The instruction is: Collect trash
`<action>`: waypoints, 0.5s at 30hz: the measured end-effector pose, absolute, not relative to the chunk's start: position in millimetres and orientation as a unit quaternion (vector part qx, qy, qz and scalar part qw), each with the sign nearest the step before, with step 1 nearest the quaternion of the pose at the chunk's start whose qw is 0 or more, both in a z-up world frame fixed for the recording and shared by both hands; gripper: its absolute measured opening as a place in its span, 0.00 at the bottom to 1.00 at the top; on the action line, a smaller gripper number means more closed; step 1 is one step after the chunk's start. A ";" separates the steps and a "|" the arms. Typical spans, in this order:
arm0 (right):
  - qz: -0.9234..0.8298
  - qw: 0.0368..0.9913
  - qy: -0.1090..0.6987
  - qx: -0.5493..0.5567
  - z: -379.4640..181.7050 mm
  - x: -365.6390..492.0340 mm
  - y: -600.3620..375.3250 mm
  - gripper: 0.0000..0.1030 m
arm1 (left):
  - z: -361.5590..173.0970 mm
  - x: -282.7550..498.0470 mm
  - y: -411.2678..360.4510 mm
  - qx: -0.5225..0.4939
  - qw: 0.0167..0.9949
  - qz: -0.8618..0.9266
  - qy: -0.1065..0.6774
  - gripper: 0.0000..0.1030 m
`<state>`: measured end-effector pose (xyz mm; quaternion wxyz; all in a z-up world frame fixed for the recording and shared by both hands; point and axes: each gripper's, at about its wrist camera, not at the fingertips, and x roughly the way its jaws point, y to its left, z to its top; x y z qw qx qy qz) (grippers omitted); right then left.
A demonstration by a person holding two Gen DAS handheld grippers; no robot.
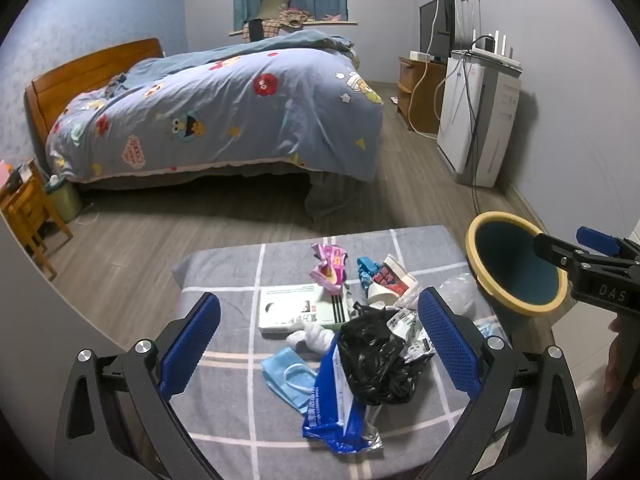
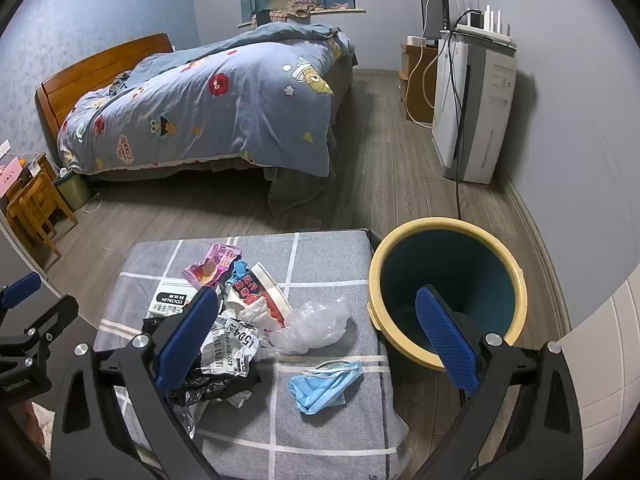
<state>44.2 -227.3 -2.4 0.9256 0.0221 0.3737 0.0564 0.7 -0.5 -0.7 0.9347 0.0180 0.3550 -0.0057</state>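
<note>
Trash lies on a grey checked cushion (image 1: 224,280): a black plastic bag (image 1: 376,360), a blue and white pouch (image 1: 332,408), a blue face mask (image 1: 288,376), a white box (image 1: 288,312), a pink wrapper (image 1: 330,266) and a paper cup (image 1: 390,280). My left gripper (image 1: 320,344) is open above the black bag. The yellow-rimmed bin (image 2: 448,292) stands right of the cushion. My right gripper (image 2: 316,344) is open and empty above a second face mask (image 2: 324,384) and a clear plastic bag (image 2: 316,320).
A bed with a blue cartoon quilt (image 1: 224,112) fills the back left. A white appliance (image 1: 476,120) with cables stands by the right wall, beside a wooden cabinet with a monitor (image 1: 436,28). Wooden stools (image 1: 28,216) stand at the left. Wood floor lies between.
</note>
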 end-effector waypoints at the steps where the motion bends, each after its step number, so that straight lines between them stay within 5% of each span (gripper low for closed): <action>1: 0.056 0.925 0.374 0.023 -2.7 44.3 -227.4 0.95 | -0.7 0.8 -0.7 0.018 0.935 -0.006 0.355 0.95; 15: 0.056 0.925 0.374 0.024 -3.3 43.5 -226.9 0.95 | -0.6 0.7 -1.0 0.020 0.935 -0.006 0.355 0.95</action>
